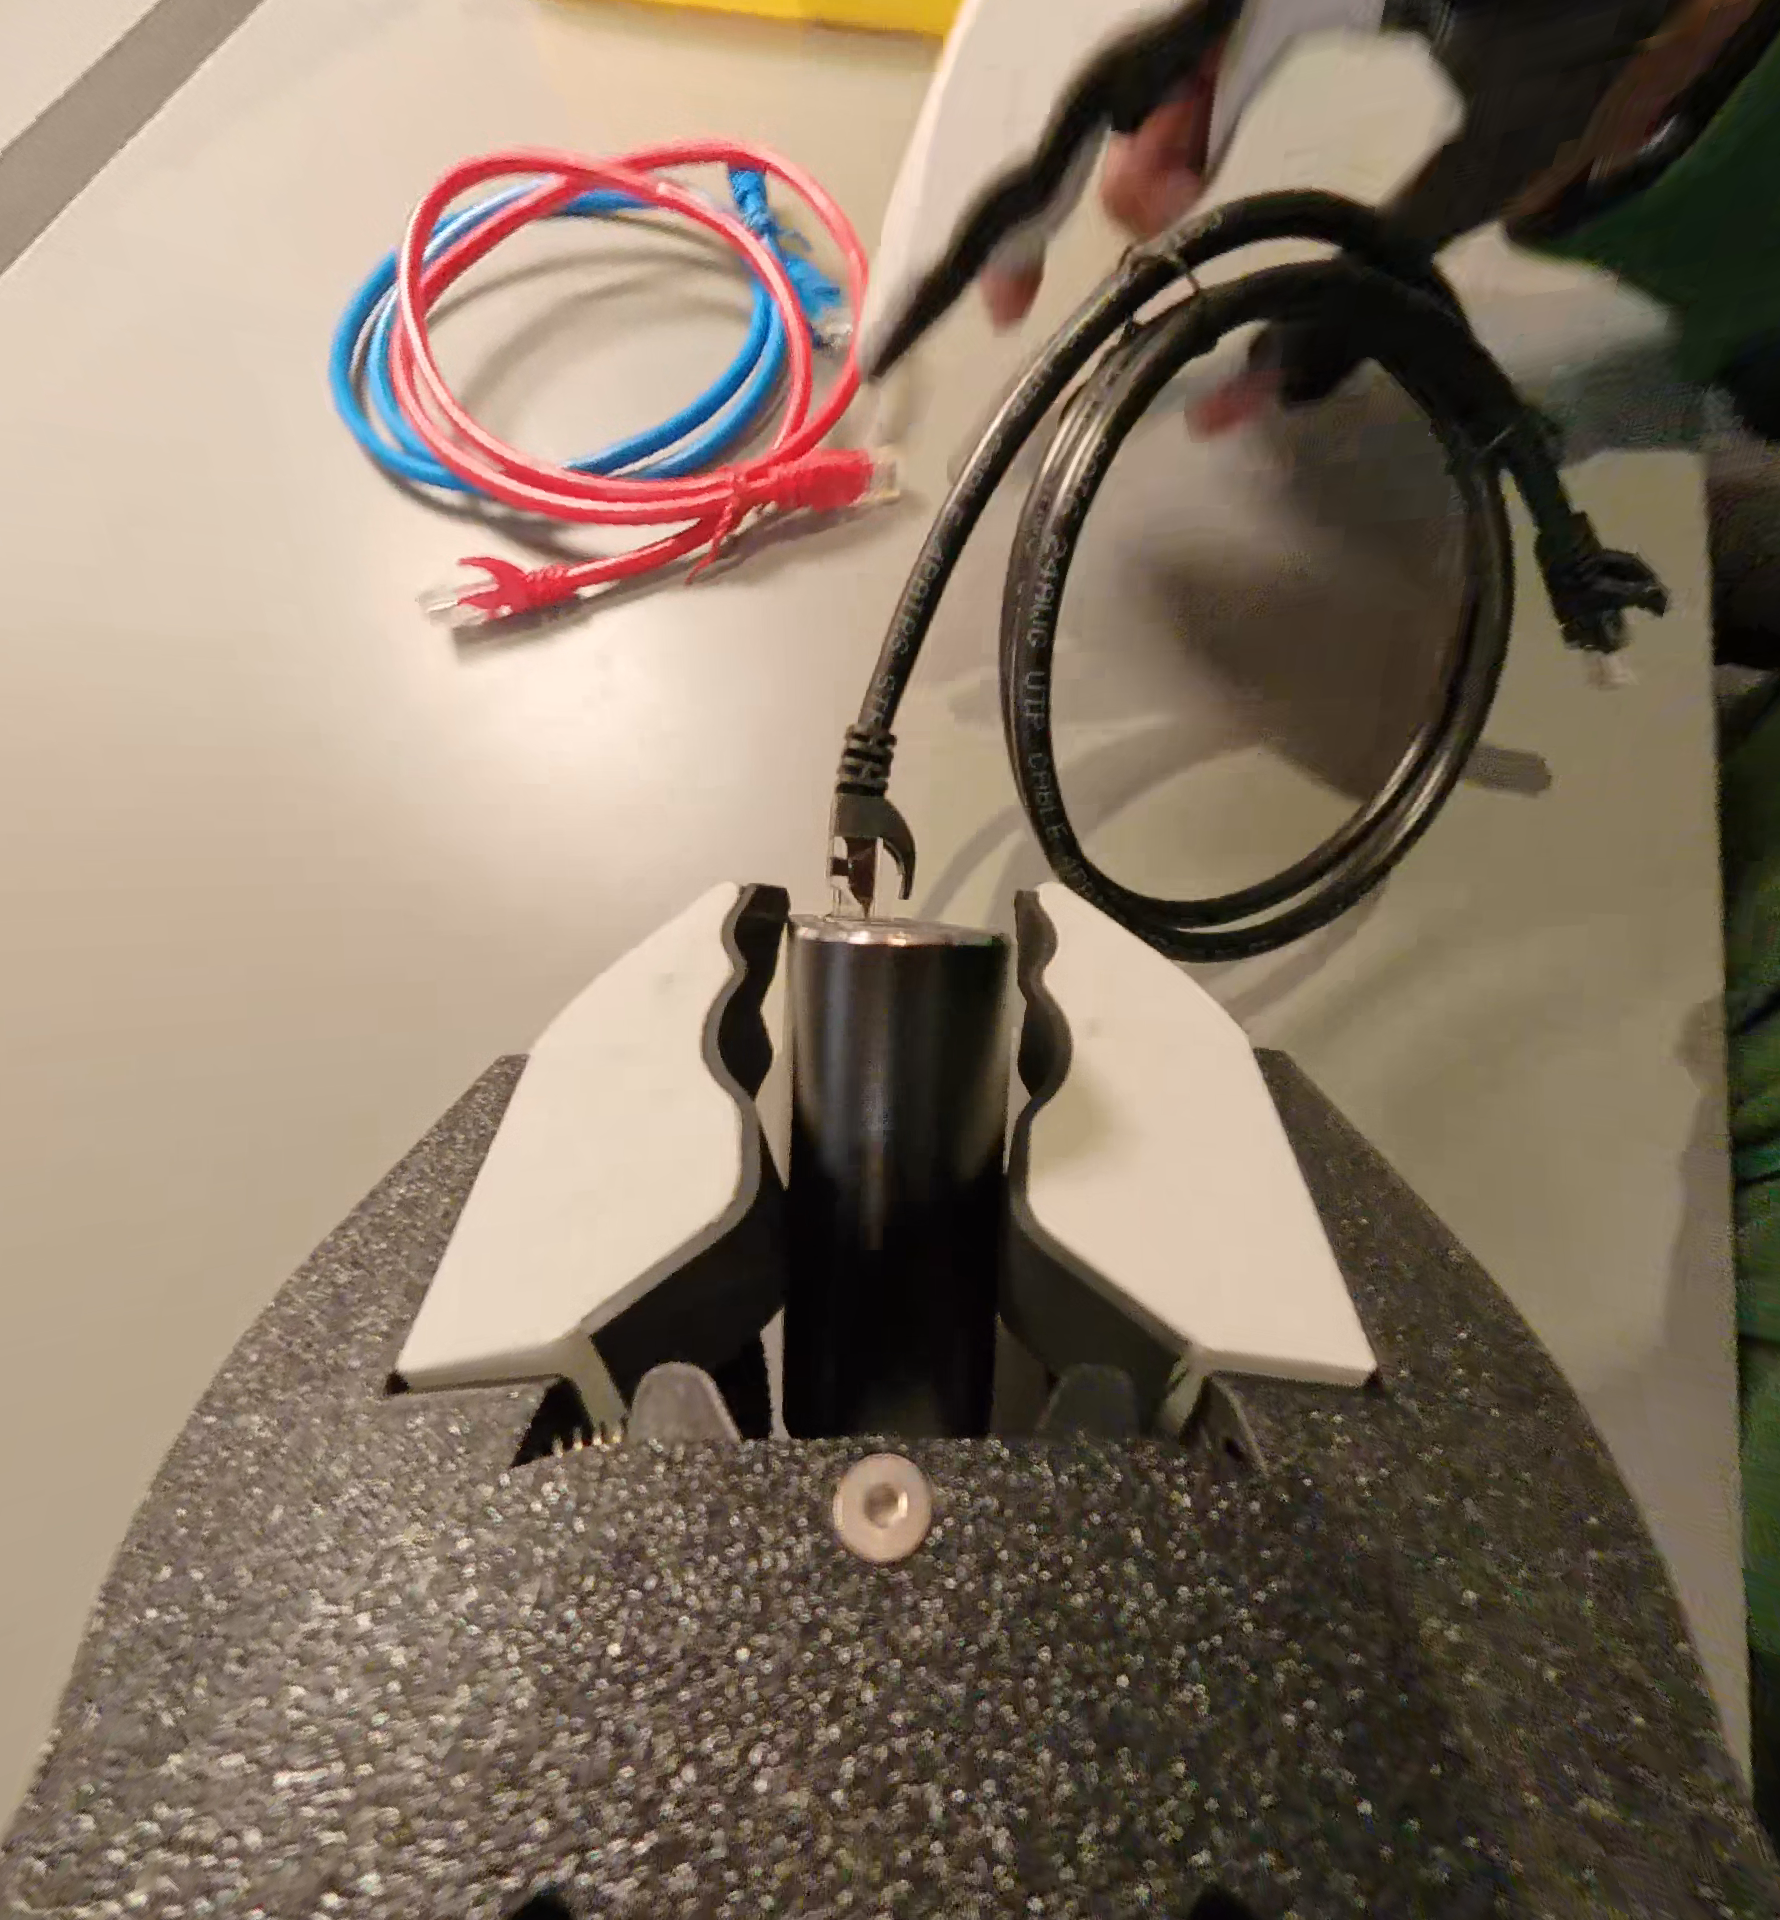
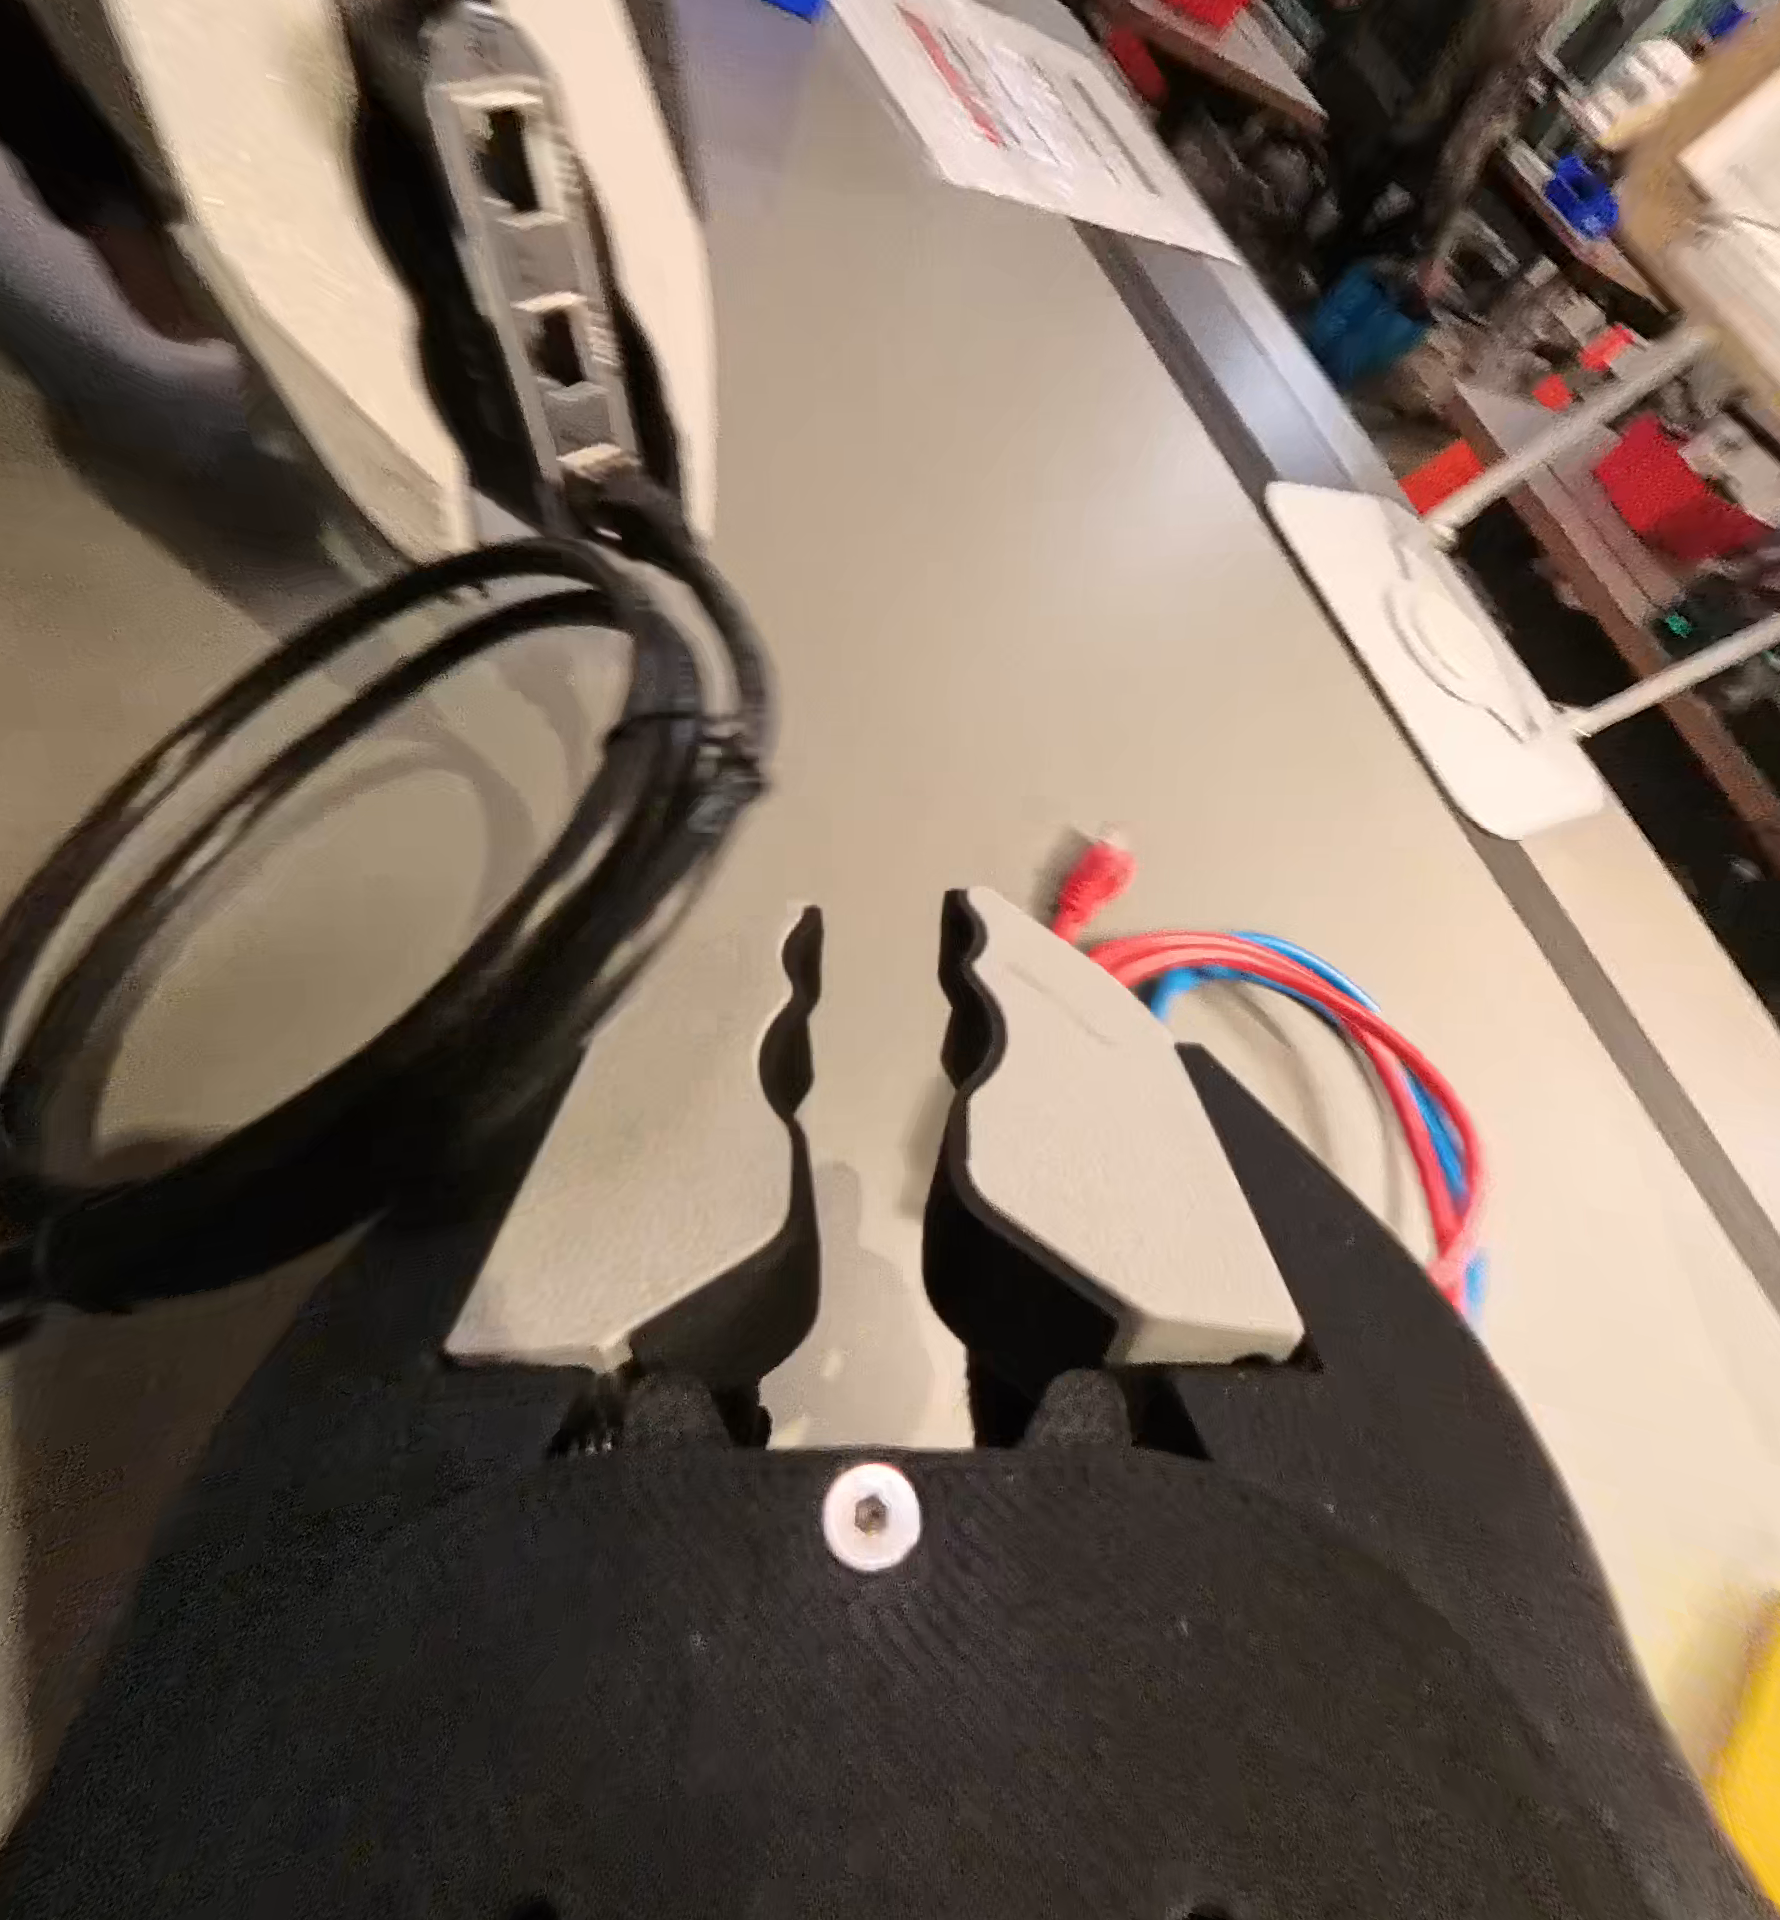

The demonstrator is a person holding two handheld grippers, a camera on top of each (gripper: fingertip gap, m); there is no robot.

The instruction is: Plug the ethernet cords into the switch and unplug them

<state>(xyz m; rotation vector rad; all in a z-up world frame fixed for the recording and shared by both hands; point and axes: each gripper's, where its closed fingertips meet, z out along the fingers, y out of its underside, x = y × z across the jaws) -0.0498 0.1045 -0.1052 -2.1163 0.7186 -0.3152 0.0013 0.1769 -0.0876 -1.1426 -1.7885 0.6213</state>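
Left gripper [image 1: 891, 914] clamped on the black switch [image 1: 891, 1091], black cord [image 1: 1270, 623] plugged in at twelve o'clock and looping off toward one. Red cord [image 1: 616, 343] and blue cord [image 1: 470, 416] lie coiled on the table [image 1: 190, 831] at ten o'clock. Right gripper [image 2: 881, 935] hangs released, nothing between its fingers.

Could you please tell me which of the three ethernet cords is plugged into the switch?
The black cord: its connector sits in the switch; the red and blue lie loose.
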